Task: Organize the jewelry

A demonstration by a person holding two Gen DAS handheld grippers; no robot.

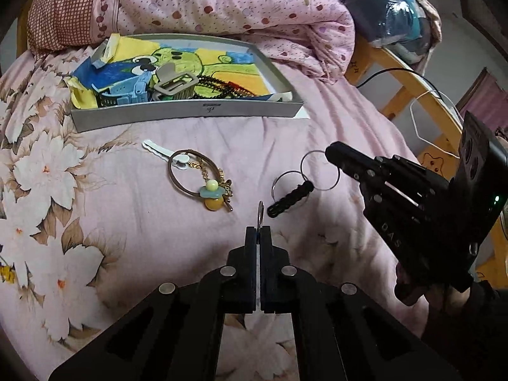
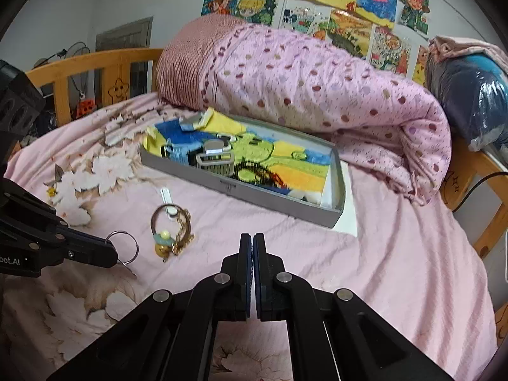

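My left gripper [image 1: 259,229] is shut on a thin metal ring [image 1: 260,214], seen edge-on between its tips; in the right wrist view the same gripper [image 2: 111,255] holds that ring [image 2: 122,247] just above the bed. More linked metal rings [image 1: 319,170] with a black ribbed piece [image 1: 290,199] lie on the sheet ahead. My right gripper [image 2: 253,238] is shut and empty; in the left wrist view it [image 1: 331,152] hovers over the far ring. A brown cord bracelet with yellow beads [image 1: 203,180] and a white hair clip [image 1: 160,150] lie to the left. A grey tray [image 1: 190,111] holds several hair clips.
A rolled pink dotted quilt [image 2: 317,95] lies behind the tray. A plastic-wrapped blue bundle [image 1: 387,12] sits at the bed's right end. The wooden bed rail [image 1: 412,101] with a cable runs along the right. The flowered pink sheet [image 1: 63,190] covers the bed.
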